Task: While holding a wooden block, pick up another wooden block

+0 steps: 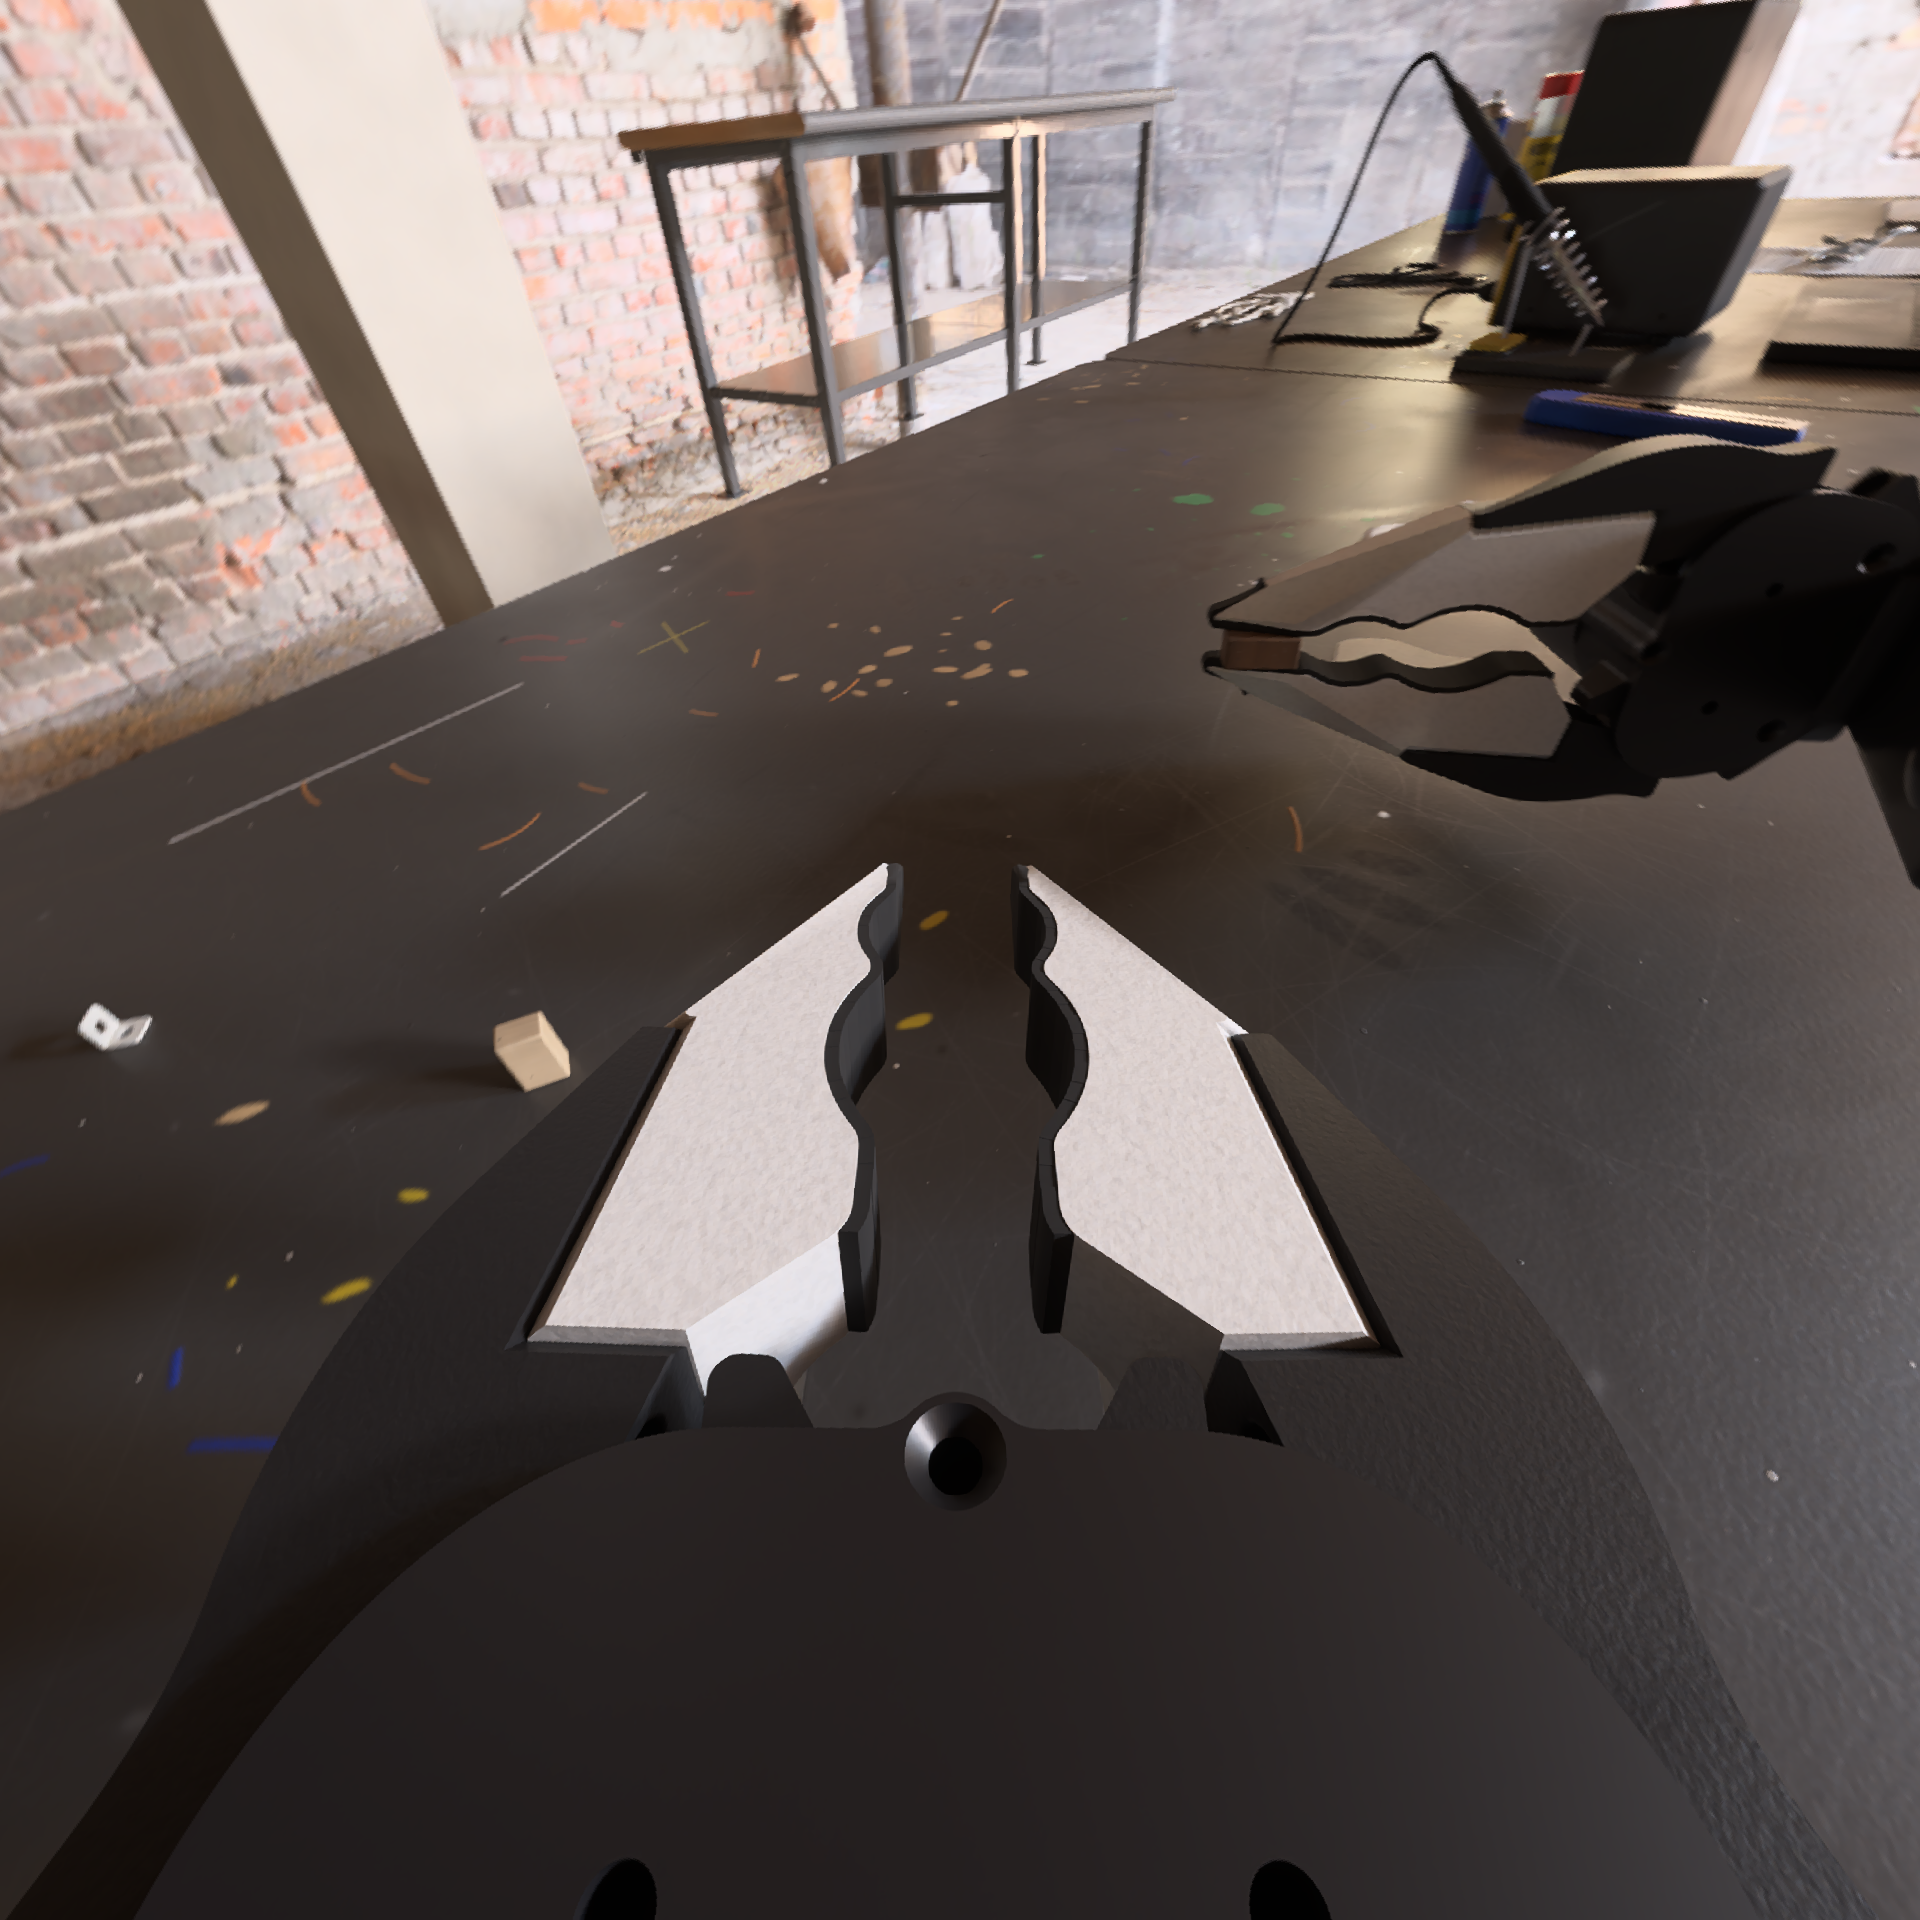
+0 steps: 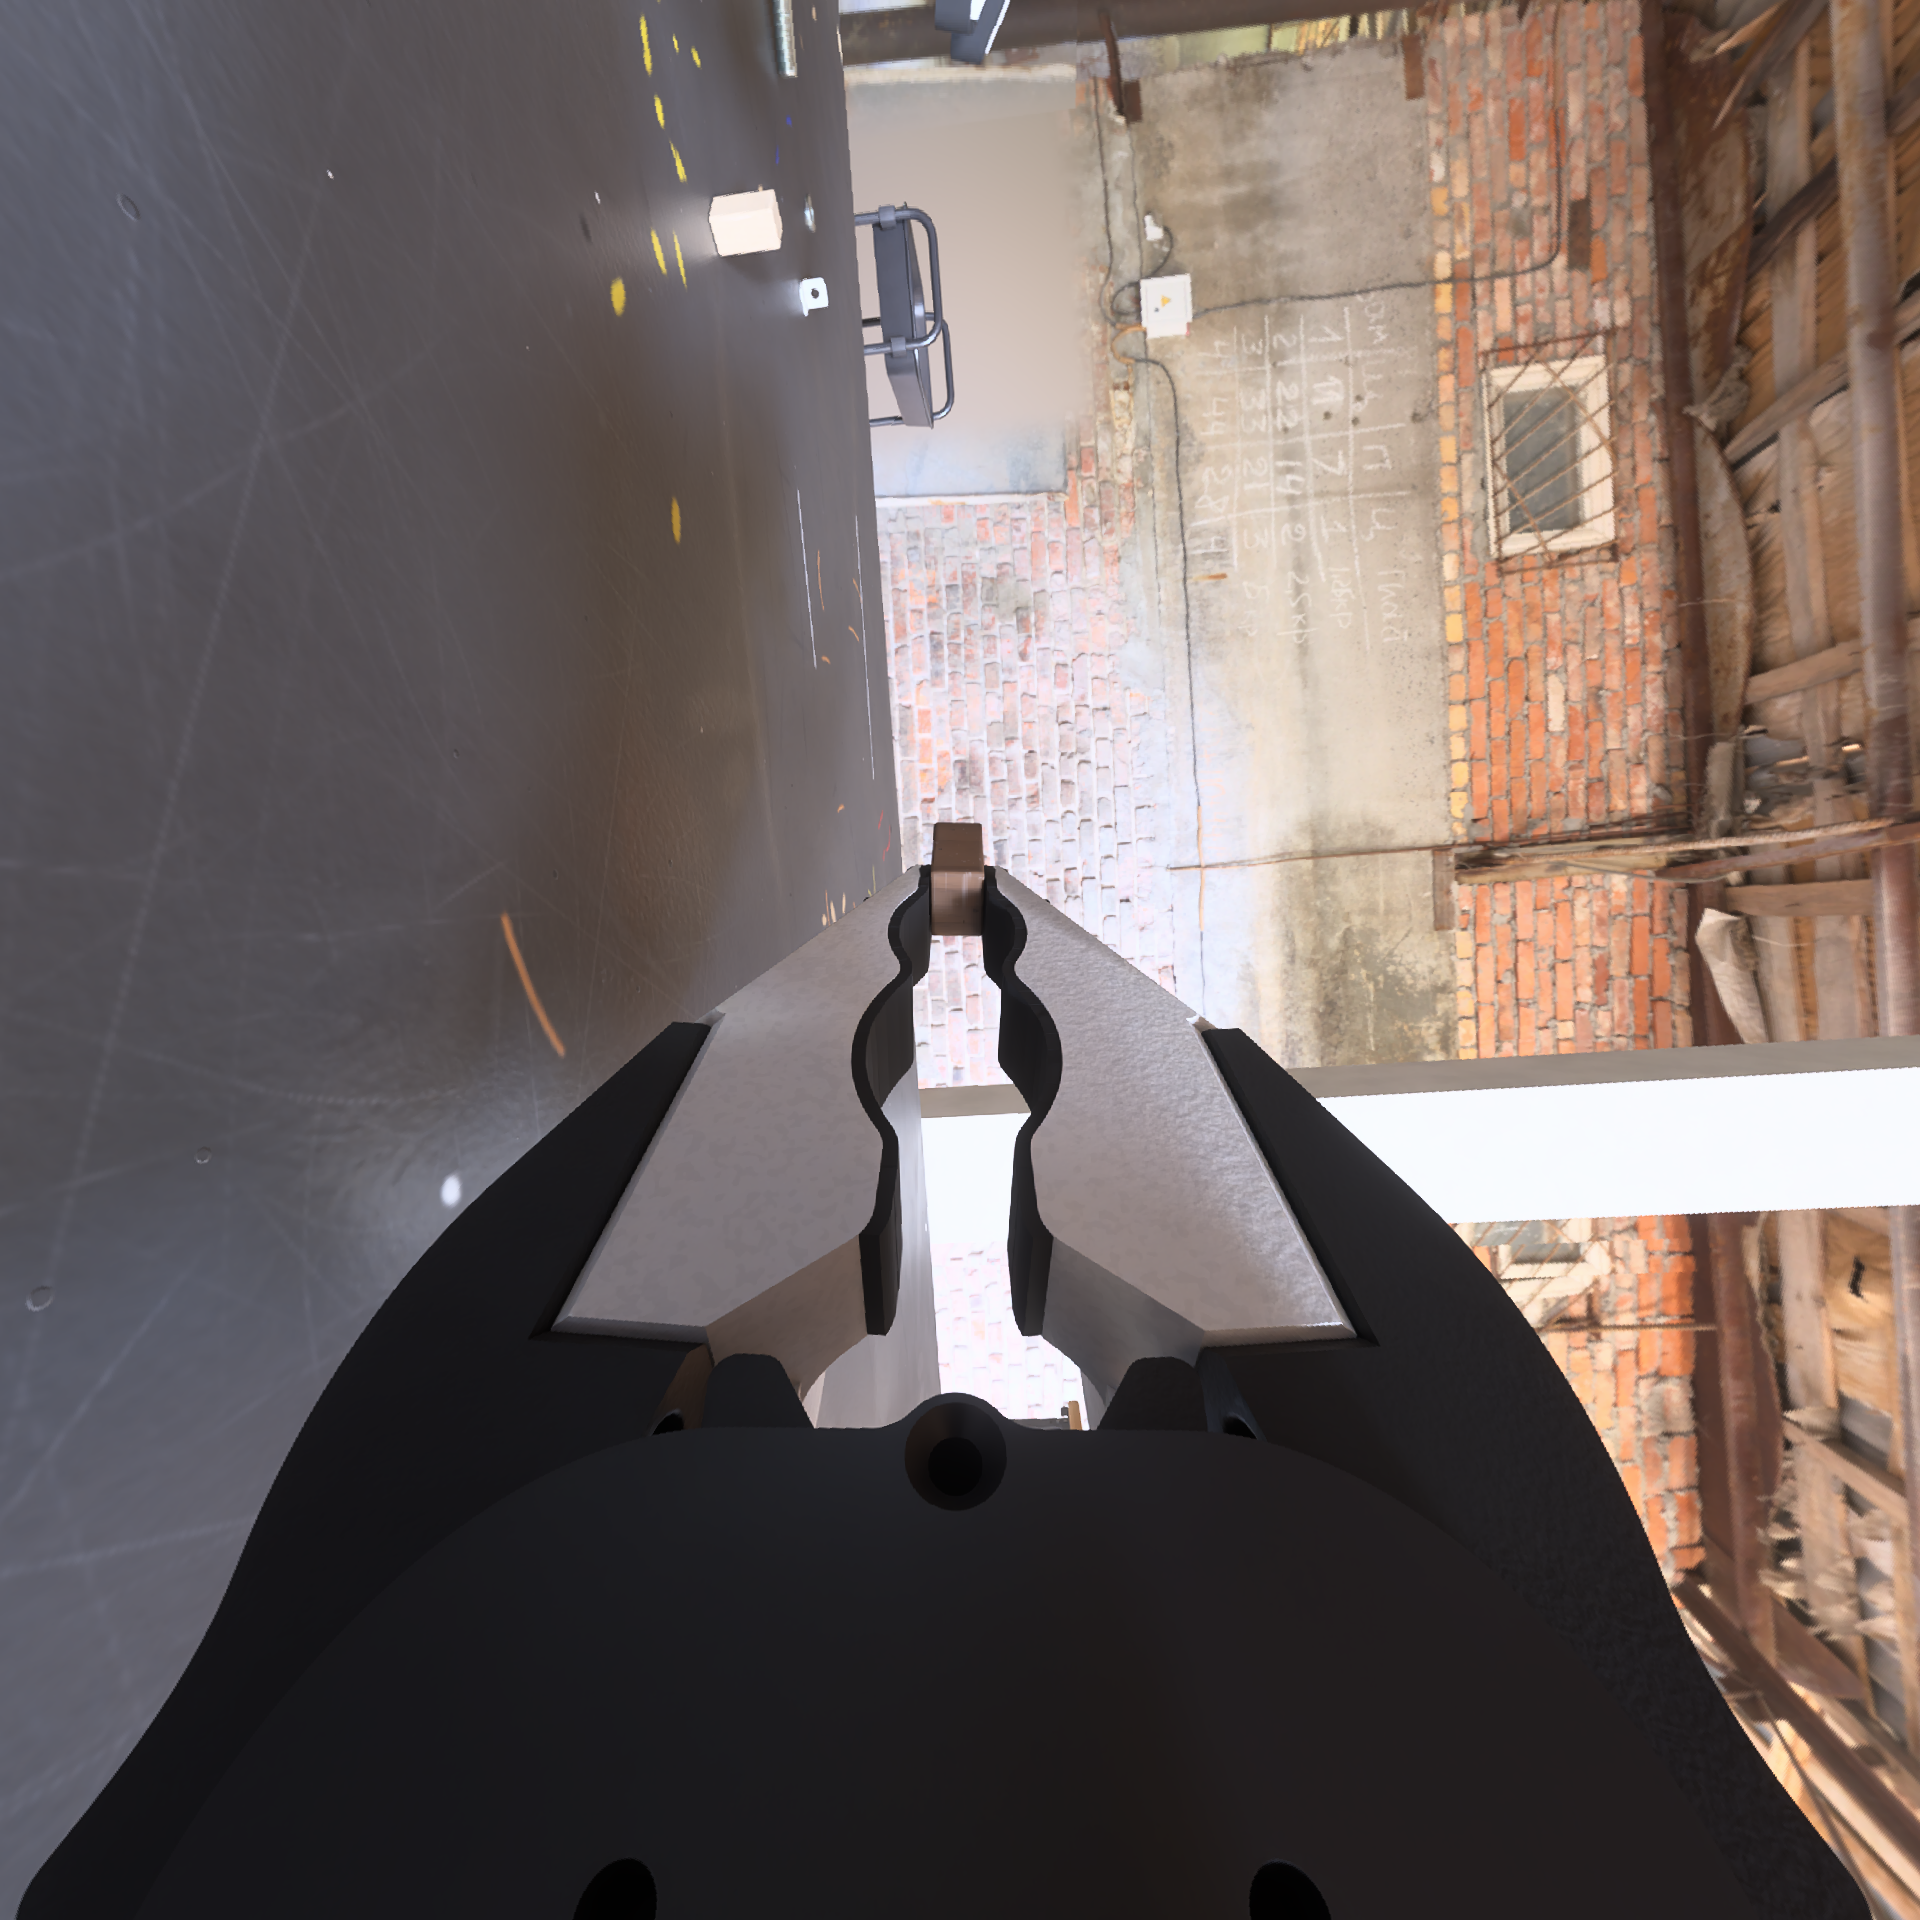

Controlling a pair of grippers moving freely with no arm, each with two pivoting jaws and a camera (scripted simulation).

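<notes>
A workshop: bare brick walls (image 1: pixel 125 343) and rough timber framing (image 2: pixel 1787 623) surround a dark, paint-flecked, scratched desk (image 1: pixel 1039 748). On it stand what looks like a soldering iron in its stand (image 1: pixel 1538 260), spray cans (image 1: pixel 1548 114) and a blue utility knife (image 1: pixel 1662 414); a steel workbench (image 1: pixel 894 249) stands behind.

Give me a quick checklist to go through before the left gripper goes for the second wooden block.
1. Right gripper keeps the first block: ok. The brown block is pinched at the very fingertips and held clear of the table.
2. Depth of that grip: not ok. The block sits at the tip, part of it poking out beyond.
3. Left gripper free and open: ok, nothing between the fingers.
4. Left gripper aimed at the pale block: not ok. The block lies off to the left of the fingers.
5. Space around the pale block: ok. The small white bracket lies well apart.
</notes>
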